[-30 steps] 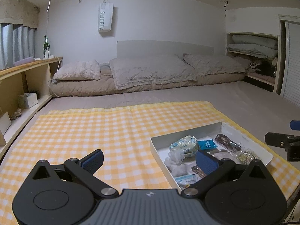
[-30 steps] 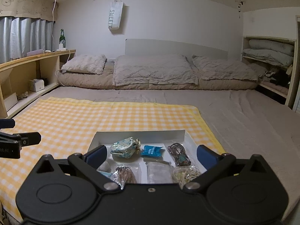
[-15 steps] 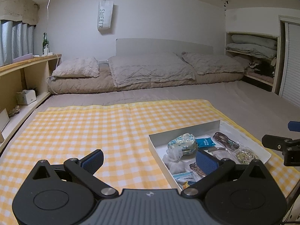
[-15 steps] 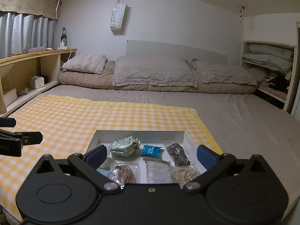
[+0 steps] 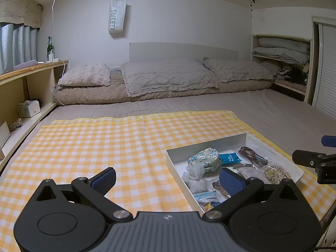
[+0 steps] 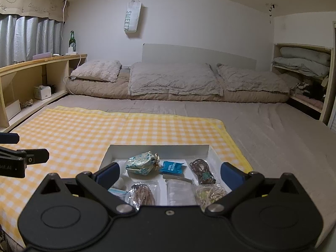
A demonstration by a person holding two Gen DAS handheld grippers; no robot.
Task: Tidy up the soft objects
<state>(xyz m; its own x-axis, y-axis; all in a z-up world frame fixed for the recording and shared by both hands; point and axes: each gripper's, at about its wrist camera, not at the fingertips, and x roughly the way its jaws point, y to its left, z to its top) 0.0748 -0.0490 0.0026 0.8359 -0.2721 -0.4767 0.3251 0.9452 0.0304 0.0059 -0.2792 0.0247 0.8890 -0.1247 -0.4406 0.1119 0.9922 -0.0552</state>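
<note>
From my left gripper (image 5: 167, 176), jaws spread wide with nothing between the blue pads, I'm mostly looking at the yellow checked cloth (image 5: 105, 147), flat and woven-looking, spread over the grey bedding. The white tray (image 5: 204, 147) sits around 2 o'clock from that gripper, and its near corner is cut off behind my right-hand finger (image 5: 231, 181), so the stuff down there is hard to read: something white and crumpled, plus a pale packet I can't identify. Swinging over to the right gripper (image 6: 169, 172), also wide open and holding nothing, the tray is dead ahead at 12 o'clock, right between the fingers, with its front edge hidden under the gripper body. In it, left to right: a puffy blue-and-white patterned pouch (image 6: 141, 162) with a tied neck, a small blue packet (image 6: 173, 167) with print too small to read, and a tangle of brown cord (image 6: 201, 170). The near row is clear plastic bags (image 6: 143, 194), shiny and crinkled, contents half cut off; one holds brownish cord, one pale loops (image 6: 211, 193). The other gripper pokes in at 9 o'clock, well apart from the tray.
</note>
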